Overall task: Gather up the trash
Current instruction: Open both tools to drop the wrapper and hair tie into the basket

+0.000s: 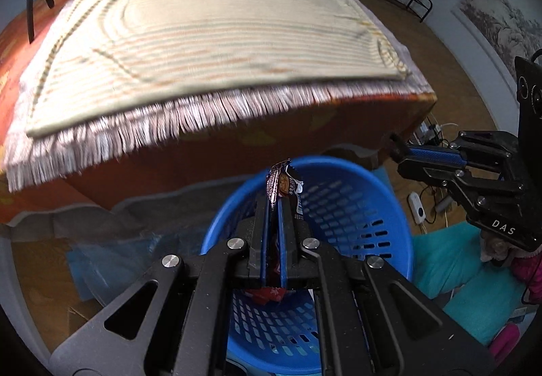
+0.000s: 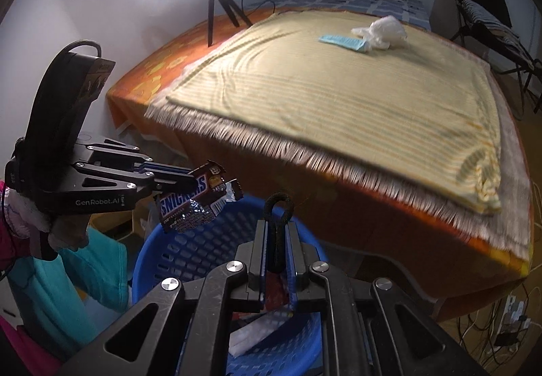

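My left gripper (image 1: pixel 275 206) is shut on a brown Snickers wrapper (image 1: pixel 283 184) and holds it above the blue plastic basket (image 1: pixel 355 206). The right wrist view shows the same wrapper (image 2: pixel 189 198) in the left gripper (image 2: pixel 189 178) over the basket (image 2: pixel 176 257). My right gripper (image 2: pixel 278 223) is shut on a black cord loop (image 2: pixel 278 206) above the basket rim; it shows in the left wrist view (image 1: pixel 394 147) at the right. Red and white trash (image 2: pixel 257 325) lies in the basket. A white crumpled bag (image 2: pixel 382 30) and a light blue wrapper (image 2: pixel 342 42) lie on the bed's far side.
A bed with a striped yellow fringed blanket (image 2: pixel 338 98) over an orange sheet (image 1: pixel 237 152) stands right behind the basket. A ring light on a tripod (image 2: pixel 216 3) stands at the bed's left. Teal cloth (image 1: pixel 450 264) lies beside the basket. Cables and a power strip (image 2: pixel 508 315) lie on the floor.
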